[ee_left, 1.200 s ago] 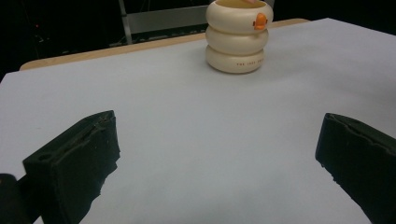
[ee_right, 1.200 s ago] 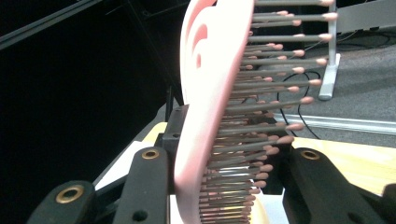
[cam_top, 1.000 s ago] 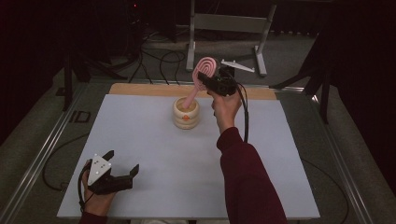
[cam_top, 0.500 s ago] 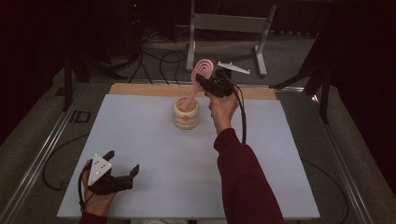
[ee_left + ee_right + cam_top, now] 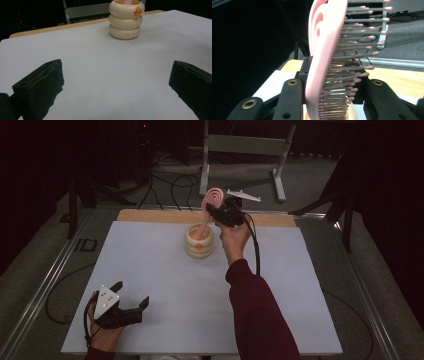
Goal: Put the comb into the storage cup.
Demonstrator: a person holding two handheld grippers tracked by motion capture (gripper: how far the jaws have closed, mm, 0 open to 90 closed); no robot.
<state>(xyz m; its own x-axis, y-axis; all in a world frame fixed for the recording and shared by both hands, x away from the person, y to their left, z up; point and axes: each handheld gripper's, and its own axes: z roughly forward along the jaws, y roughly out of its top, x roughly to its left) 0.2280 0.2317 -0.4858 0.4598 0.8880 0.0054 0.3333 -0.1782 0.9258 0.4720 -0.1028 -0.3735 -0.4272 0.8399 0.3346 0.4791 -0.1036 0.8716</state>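
High view: the right gripper [image 5: 220,212] is raised over the far middle of the white table [image 5: 165,285], its jaws closed on the head of a pink hairbrush [image 5: 212,200]. The brush stands tilted, head up, with its handle running down into the cream ring-shaped holder [image 5: 199,241], which stands on the table near the far edge. The left gripper [image 5: 131,301] rests at the near left corner of the table, well apart from the holder, jaws spread and empty.

Left gripper view: both black jaws stand wide apart over bare white table surface [image 5: 105,75], nothing between them. The holder [image 5: 126,20] stands far ahead, three stacked rings with a small orange mark on the top ring.

Right gripper view: the hairbrush [image 5: 324,50] is clamped edge-on between the two jaws, bristles pointing right, pink back facing left. The holder's rim [image 5: 352,113] shows just below the brush.
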